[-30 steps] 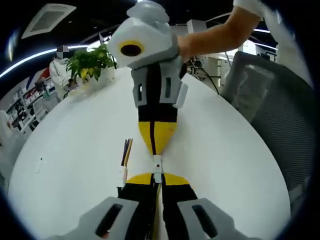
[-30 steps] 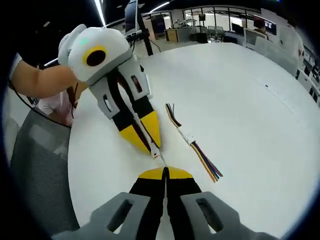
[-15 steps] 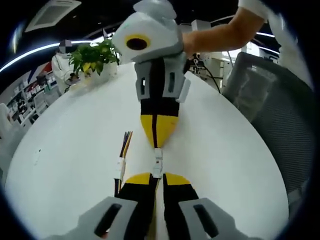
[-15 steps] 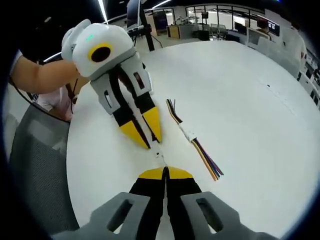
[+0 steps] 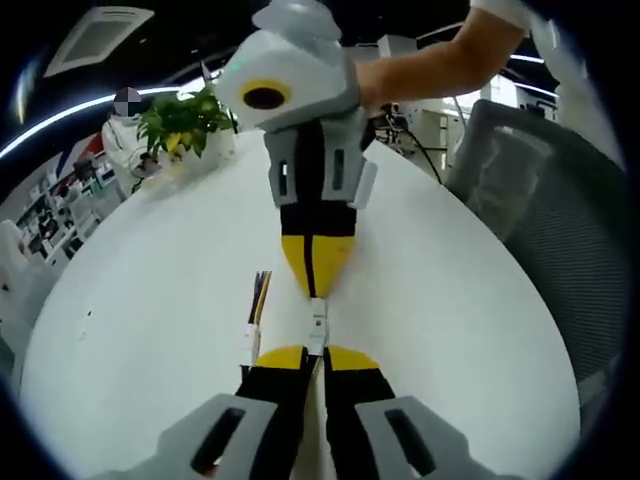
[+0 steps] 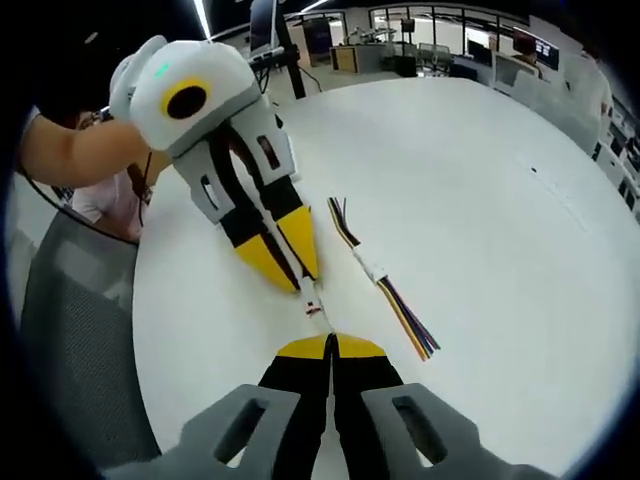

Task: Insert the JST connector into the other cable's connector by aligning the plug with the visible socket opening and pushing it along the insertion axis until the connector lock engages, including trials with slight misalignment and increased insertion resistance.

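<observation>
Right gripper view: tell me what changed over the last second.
Little changed. The left gripper drew back half a second ago, then closed in again, so the white connectors sit tip to tip with the right gripper. Both grippers stay shut on them. The spare cable lies where it was on the table.

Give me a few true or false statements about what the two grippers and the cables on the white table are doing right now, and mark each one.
1. Both grippers are shut, tip to tip, with a small white connector between them. True.
2. A second cable assembly with coloured wires lies on the white table beside the grippers. True.
3. The spare cable is clamped in the right gripper. False: it lies free on the table, apart from both grippers.
4. A potted green plant stands at the table's far edge in the left gripper view. True.
5. The left gripper is wide open. False: its jaws are closed together.
</observation>
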A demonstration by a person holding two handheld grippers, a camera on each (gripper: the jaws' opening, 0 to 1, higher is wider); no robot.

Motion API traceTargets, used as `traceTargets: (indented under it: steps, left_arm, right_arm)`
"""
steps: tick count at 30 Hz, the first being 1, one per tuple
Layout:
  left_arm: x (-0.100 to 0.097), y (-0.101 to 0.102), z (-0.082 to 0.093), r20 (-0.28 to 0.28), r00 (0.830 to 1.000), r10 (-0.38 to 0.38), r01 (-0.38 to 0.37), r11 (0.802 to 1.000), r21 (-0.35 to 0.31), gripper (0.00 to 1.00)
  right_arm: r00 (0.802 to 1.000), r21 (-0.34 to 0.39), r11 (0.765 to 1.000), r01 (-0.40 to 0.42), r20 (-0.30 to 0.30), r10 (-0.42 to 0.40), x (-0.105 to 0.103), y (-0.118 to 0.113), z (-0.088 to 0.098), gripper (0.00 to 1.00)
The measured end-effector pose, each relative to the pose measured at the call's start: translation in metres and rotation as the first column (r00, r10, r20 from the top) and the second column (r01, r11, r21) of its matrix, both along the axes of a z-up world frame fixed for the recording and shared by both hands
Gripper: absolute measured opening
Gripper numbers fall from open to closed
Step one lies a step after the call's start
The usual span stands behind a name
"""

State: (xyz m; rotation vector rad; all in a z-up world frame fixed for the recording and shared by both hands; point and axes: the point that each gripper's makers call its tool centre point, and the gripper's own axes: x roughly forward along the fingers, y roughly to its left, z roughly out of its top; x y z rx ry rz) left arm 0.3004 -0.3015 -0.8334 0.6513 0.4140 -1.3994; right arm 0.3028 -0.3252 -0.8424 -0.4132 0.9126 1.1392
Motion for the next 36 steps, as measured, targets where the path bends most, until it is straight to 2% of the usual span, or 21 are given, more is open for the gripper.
traceTargets:
  steps: [10,18,22,26,30,36]
  left_arm:
    - [-0.002,-0.001,0.003,0.033,0.999,0.0,-0.001,1.0,0.028,0.0]
    - [0.002,-0.001,0.001,0.051,0.998,0.033,-0.037,0.997,0.069,0.0]
    - [0.007,0.004,-0.006,0.057,0.997,0.054,-0.059,0.993,0.103,0.0]
    - [0.009,0.004,-0.004,0.053,0.997,0.061,-0.066,0.993,0.093,0.0]
    - [0.008,0.0,-0.002,0.055,0.997,0.057,-0.062,0.994,0.085,0.0]
    - [0.006,0.001,-0.003,0.054,0.997,0.056,-0.061,0.994,0.095,0.0]
  right_arm:
    - [1.0,-0.031,0.999,-0.01,0.0,0.01,0.0,0.001,-0.002,0.0]
    - [1.0,-0.05,0.999,0.001,-0.013,-0.002,0.0,0.003,-0.001,0.0]
    - [1.0,-0.053,0.999,0.006,-0.011,-0.006,0.002,0.001,0.0,0.0]
    - [1.0,-0.04,0.999,0.011,-0.015,-0.012,0.003,0.003,0.003,0.0]
    - [1.0,-0.058,0.998,0.005,-0.015,-0.006,0.003,0.005,-0.001,0.0]
    - [1.0,-0.058,0.998,0.008,-0.021,-0.009,0.004,0.005,-0.002,0.0]
